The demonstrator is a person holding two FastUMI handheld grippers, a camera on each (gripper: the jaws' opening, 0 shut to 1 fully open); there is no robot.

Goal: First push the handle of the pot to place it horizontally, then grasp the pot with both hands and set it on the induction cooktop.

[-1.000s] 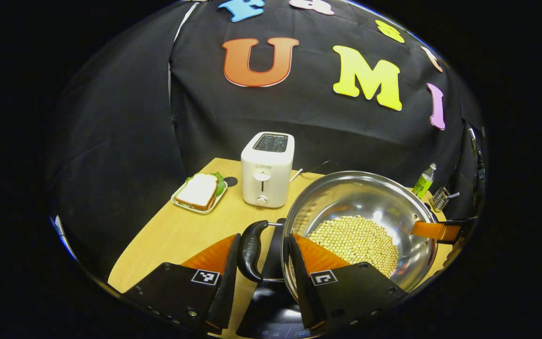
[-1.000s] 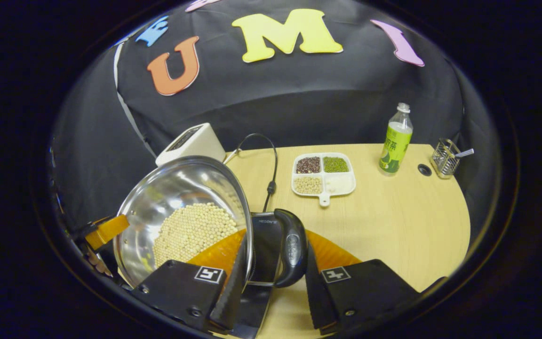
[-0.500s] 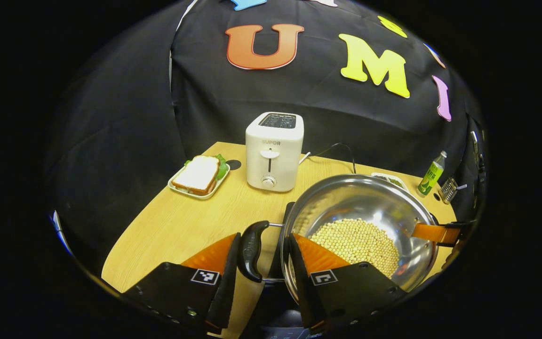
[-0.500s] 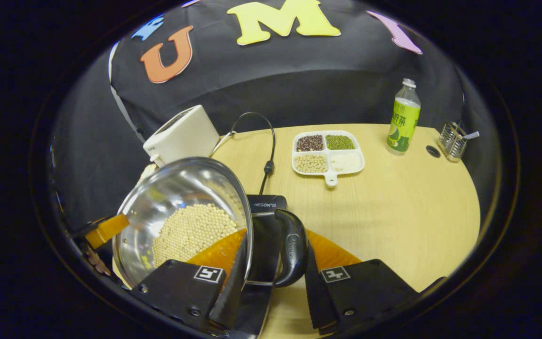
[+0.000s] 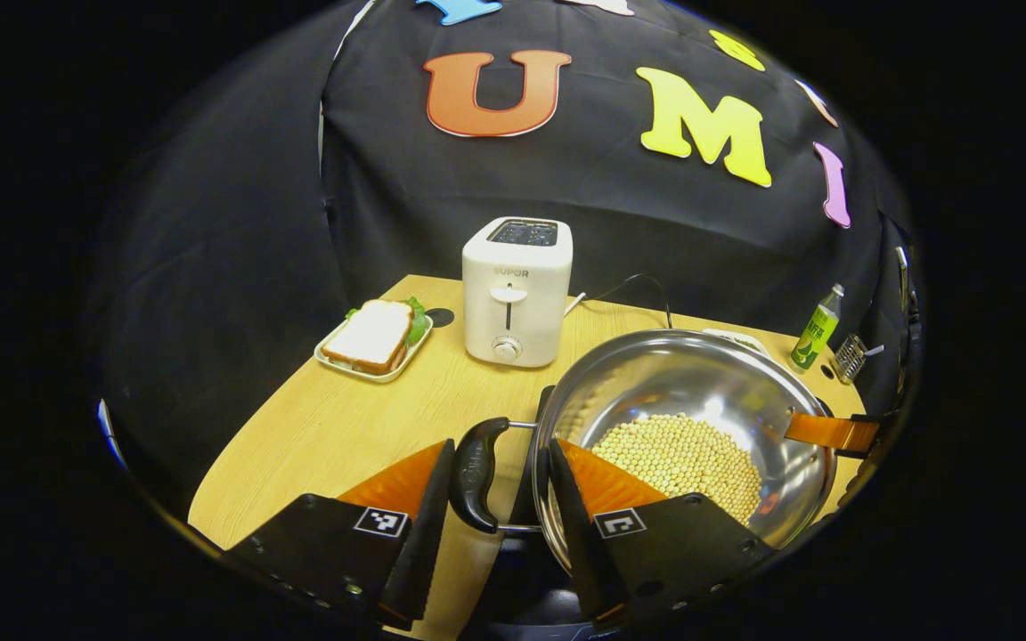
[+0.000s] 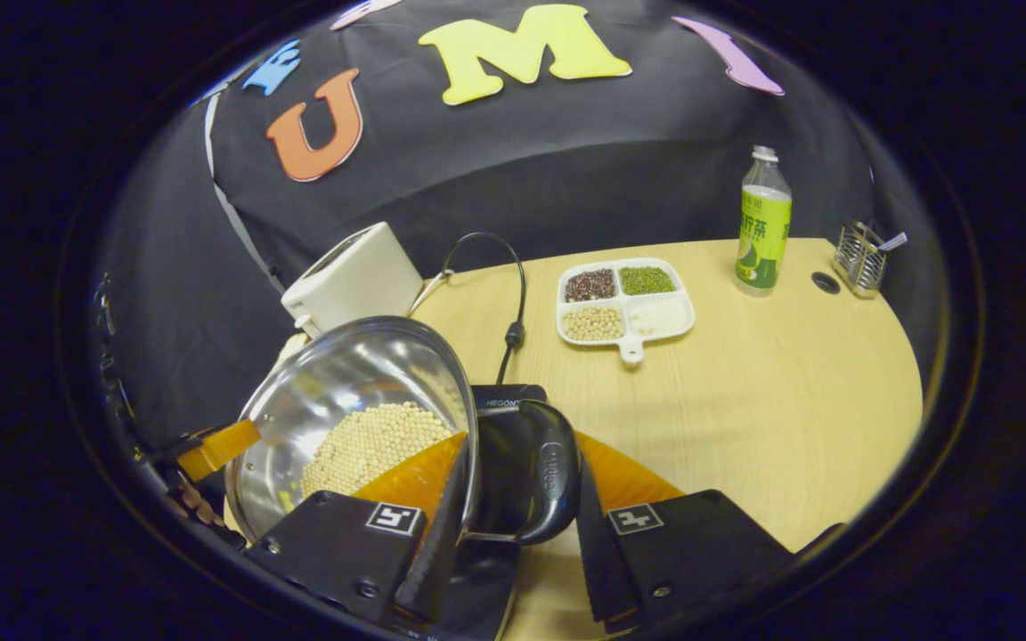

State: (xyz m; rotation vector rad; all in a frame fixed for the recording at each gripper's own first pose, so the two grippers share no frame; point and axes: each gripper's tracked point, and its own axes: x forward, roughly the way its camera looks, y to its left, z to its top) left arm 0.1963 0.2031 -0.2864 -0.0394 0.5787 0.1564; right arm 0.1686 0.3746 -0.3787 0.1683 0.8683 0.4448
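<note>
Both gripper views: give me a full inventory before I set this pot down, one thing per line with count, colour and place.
Pot: one, steel, pale beans inside, over the cooktop.
Pot handles: two, black, one per side.
Induction cooktop: one, black, under the pot.
Toaster: one, white, table rear.
Sandwich on a tray: one, left of the toaster.
Divided dish: one, white, four compartments of grains.
Bottle: one, green label, rear right.
Wire holder: one, metal, beside the bottle.
Table: one, light wood.
Left gripper: shut on the left handle.
Right gripper: shut on the right handle.

The light wooden tabletop (image 6: 771, 392) is occupied by a white toaster (image 5: 516, 292), a sandwich plate (image 5: 373, 336), a divided bean tray (image 6: 624, 306), a green bottle (image 6: 762, 223) and a wire holder (image 6: 859, 260).
</note>
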